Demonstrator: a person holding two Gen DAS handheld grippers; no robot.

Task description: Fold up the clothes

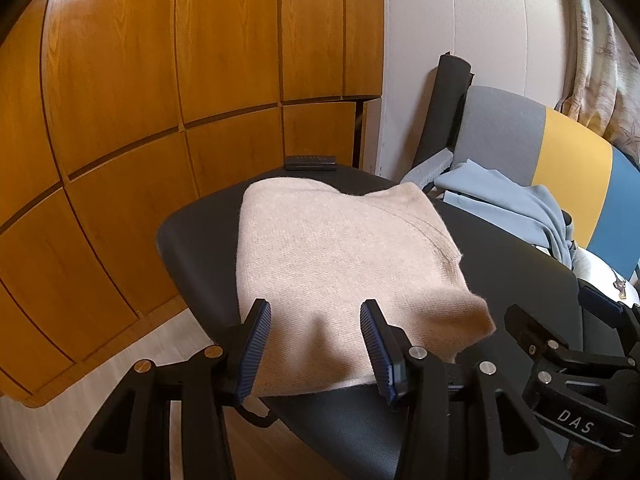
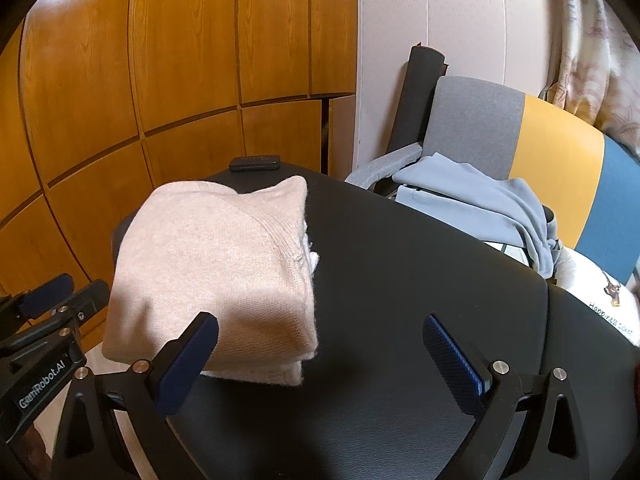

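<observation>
A beige knit sweater lies folded into a thick rectangle on the left part of a black table. It also shows in the right wrist view, on the table. My left gripper is open and empty, its blue-padded fingers just above the sweater's near edge. My right gripper is open wide and empty, above the bare table just right of the sweater's near right corner. Each gripper shows at the edge of the other's view.
A small black case lies at the table's far edge. A light blue garment is draped on a grey, yellow and blue chair behind the table. Wooden cabinet doors stand to the left.
</observation>
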